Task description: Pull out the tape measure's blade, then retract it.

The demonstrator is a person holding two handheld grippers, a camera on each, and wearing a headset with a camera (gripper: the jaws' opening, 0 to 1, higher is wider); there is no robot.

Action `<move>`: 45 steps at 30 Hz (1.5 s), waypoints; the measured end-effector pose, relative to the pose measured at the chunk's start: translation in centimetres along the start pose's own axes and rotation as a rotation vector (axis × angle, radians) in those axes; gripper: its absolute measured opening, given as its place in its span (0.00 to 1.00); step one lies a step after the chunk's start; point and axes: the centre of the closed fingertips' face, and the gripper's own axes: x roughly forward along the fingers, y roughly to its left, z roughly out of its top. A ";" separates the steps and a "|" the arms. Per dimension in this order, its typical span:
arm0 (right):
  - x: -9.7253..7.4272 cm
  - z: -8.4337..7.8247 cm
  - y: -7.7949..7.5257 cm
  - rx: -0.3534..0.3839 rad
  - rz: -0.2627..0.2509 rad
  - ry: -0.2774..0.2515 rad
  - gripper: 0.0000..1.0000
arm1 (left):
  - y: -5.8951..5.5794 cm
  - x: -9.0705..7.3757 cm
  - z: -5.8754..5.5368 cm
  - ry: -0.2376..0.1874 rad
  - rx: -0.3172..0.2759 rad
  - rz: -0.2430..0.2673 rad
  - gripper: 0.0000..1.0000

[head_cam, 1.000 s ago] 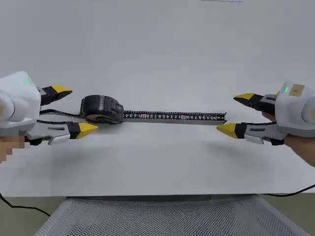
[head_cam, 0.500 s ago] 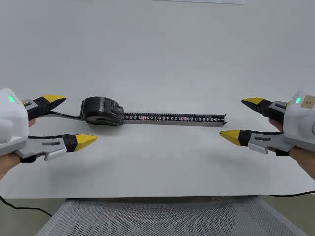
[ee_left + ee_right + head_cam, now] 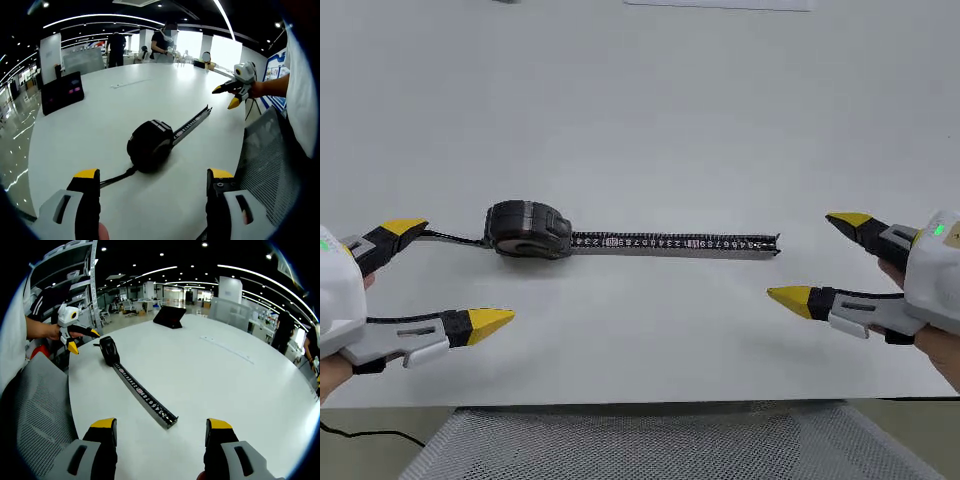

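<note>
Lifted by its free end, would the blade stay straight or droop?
The blade lies straight and flat, so it is probably springy, yet so long and thin a strip would likely droop. The chunky case looks heavy enough to anchor it, though it may slide on the smooth table.

We see a matt black plastic tape measure (image 3: 527,229), dull dark blade (image 3: 675,242), on a smooth white tabletop (image 3: 650,130).

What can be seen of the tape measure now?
The tape measure lies on the white table: a rounded black case, a thin strap trailing from one end, its dark numbered blade drawn out straight and flat from the other. The left gripper and right gripper, both open, touch nothing of it.
</note>
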 end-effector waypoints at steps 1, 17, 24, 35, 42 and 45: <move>0.0 0.0 0.1 0.002 -0.001 -0.001 0.71 | 0.0 -0.1 0.0 -0.001 -0.002 0.002 0.87; -0.1 -1.0 1.6 0.030 0.002 -0.013 0.89 | -1.0 -0.6 -1.6 0.005 -0.058 0.013 0.92; -0.3 -1.0 1.9 0.031 0.005 -0.012 0.96 | -1.4 -0.9 -2.5 0.011 -0.086 0.017 0.96; -0.6 -1.6 2.4 0.052 0.002 -0.009 0.99 | -1.8 -1.1 -2.8 0.006 -0.101 0.018 0.99; -0.6 -1.9 2.5 0.062 0.000 -0.009 0.99 | -1.9 -1.2 -2.8 0.006 -0.107 0.019 0.99; -0.6 -1.8 2.4 0.060 -0.002 -0.011 0.99 | -1.8 -1.2 -2.8 0.005 -0.107 0.021 0.99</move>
